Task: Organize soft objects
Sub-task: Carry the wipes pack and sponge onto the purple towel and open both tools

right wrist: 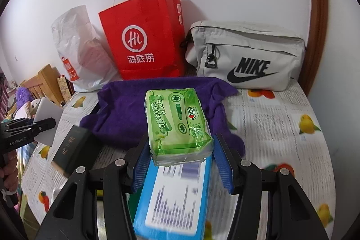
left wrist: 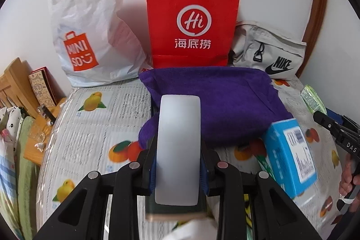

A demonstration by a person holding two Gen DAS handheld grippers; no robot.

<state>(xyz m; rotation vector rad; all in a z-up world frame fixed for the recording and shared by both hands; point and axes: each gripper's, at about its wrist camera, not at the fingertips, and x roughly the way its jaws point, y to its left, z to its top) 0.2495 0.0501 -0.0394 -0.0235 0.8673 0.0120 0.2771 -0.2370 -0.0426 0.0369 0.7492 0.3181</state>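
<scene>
A purple towel (left wrist: 216, 100) lies crumpled on the fruit-print table cover, in front of the red paper bag (left wrist: 193, 21); it also shows in the right wrist view (right wrist: 126, 109). My left gripper (left wrist: 177, 163) is shut on a pale white flat block (left wrist: 177, 145) held upright over the towel's near edge. My right gripper (right wrist: 180, 150) holds a green tissue pack (right wrist: 177, 120) between its blue pads, above a blue box (right wrist: 175, 201). The blue box (left wrist: 290, 154) and the right gripper (left wrist: 337, 132) show at the right of the left view.
A white Miniso plastic bag (left wrist: 90, 33) and a grey Nike pouch (right wrist: 245, 55) stand against the wall beside the red bag (right wrist: 144, 37). A dark booklet (right wrist: 72, 145) lies left of the towel. A wooden rack (left wrist: 15, 82) stands at the far left.
</scene>
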